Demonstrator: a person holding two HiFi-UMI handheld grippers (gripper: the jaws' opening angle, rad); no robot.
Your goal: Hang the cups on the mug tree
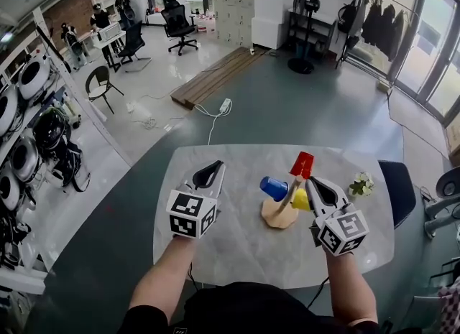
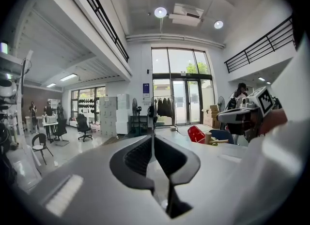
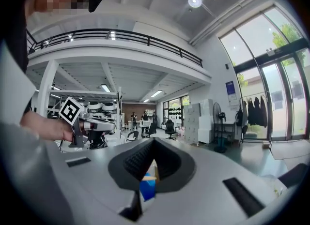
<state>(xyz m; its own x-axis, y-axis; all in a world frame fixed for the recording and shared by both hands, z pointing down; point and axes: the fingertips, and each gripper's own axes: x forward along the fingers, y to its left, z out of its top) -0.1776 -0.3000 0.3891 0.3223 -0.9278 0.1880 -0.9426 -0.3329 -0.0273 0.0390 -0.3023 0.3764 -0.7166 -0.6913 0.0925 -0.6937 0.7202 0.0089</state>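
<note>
Hanging clenched on nothing just beside the yellow cup point(image 1: 300, 198), the right gripper point(image 1: 310, 180) could, with a careless swing, knock it or the blue cup point(image 1: 274, 187) and red cup point(image 1: 302, 164) beyond its tip off the mug tree point(image 1: 279, 215); the left gripper point(image 1: 218, 164), also clenched empty, is well apart.

Pale, smooth wooden mug tree point(image 1: 279, 214)

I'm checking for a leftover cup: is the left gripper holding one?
No, the left gripper has its jaws together with nothing between them.
</note>
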